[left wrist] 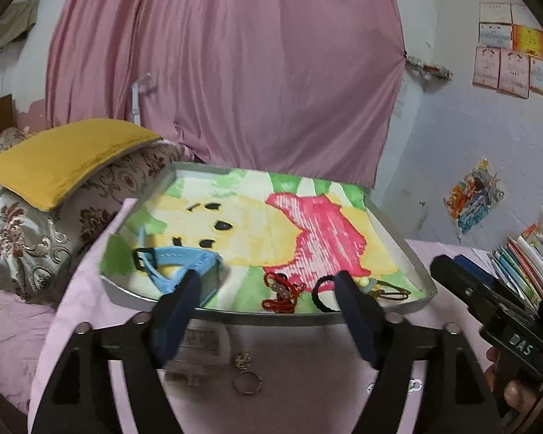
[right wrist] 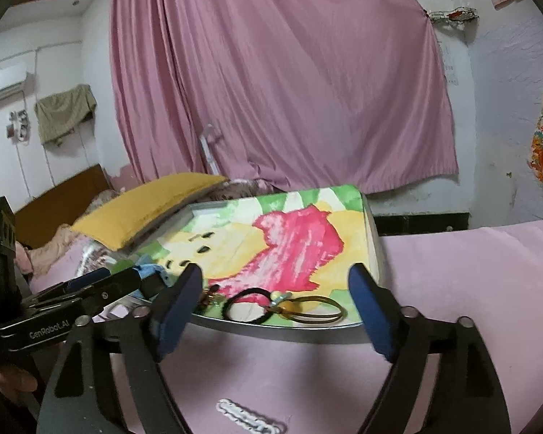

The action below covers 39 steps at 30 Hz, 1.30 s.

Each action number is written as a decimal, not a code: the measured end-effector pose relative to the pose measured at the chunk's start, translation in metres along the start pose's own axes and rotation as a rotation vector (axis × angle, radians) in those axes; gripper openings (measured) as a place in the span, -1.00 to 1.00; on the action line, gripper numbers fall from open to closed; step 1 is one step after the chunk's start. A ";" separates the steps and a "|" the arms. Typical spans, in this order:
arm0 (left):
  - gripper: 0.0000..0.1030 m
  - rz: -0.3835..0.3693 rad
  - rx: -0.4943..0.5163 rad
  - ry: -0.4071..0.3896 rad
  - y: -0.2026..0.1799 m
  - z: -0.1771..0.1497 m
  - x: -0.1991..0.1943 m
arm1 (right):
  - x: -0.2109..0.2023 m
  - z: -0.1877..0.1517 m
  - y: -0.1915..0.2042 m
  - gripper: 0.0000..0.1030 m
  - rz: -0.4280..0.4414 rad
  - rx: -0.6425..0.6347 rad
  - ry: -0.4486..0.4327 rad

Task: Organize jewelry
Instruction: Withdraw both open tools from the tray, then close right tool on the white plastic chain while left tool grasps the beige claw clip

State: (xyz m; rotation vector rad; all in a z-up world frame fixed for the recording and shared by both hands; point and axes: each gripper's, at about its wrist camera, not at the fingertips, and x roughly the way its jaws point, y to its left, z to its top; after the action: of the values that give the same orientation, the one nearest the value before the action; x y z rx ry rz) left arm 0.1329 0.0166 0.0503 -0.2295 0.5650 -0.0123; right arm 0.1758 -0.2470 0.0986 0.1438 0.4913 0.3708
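A shallow metal tray (left wrist: 398, 233) is sitting on a pink-covered counter (left wrist: 300, 369), lined with a paper drawing coloured in pink, yellow and green; the jewelry is lying along its near edge. At about 9 o'clock on the tray a light blue watch (left wrist: 179, 258) with a perforated strap and a black buckle is resting, its strap ends splaying toward the rim; near 6 o'clock a tangle of red cord bracelet (left wrist: 282, 294) is lying just beside a black elastic hair tie (left wrist: 320, 291); at 5 o'clock a thin bronze-coloured hair loop (left wrist: 392, 293) with a small pale yellow bead is touching the black tie.

On the cloth in front of the tray, at 6 o'clock in the left wrist view, a silver ring (left wrist: 248, 383) and a small ornate gold piece (left wrist: 243, 360) are lying close together; in the right wrist view a white beaded clip (right wrist: 248, 417), blurred, is lying on the cloth at 6 o'clock.

The left claw (left wrist: 268, 282) is hovering over the tray's near edge with its dark blue fingers spread wide and nothing between them; the right claw (right wrist: 278, 276) is likewise standing wide, framing the black tie and bronze loop, touching neither.
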 end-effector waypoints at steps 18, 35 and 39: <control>0.98 0.064 0.016 -0.146 0.027 -0.031 -0.055 | -0.048 -0.031 0.009 0.97 0.034 -0.038 -0.020; 0.98 0.069 0.059 0.088 0.039 -0.059 -0.038 | -0.023 -0.057 0.011 0.97 0.038 -0.100 0.250; 0.98 0.061 0.017 0.128 0.047 -0.059 -0.029 | -0.014 -0.062 0.014 0.96 0.015 -0.138 0.308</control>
State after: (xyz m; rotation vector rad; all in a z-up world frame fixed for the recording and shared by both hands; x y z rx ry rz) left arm 0.0748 0.0523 0.0071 -0.1960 0.6990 0.0277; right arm 0.1302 -0.2366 0.0537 -0.0448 0.7669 0.4434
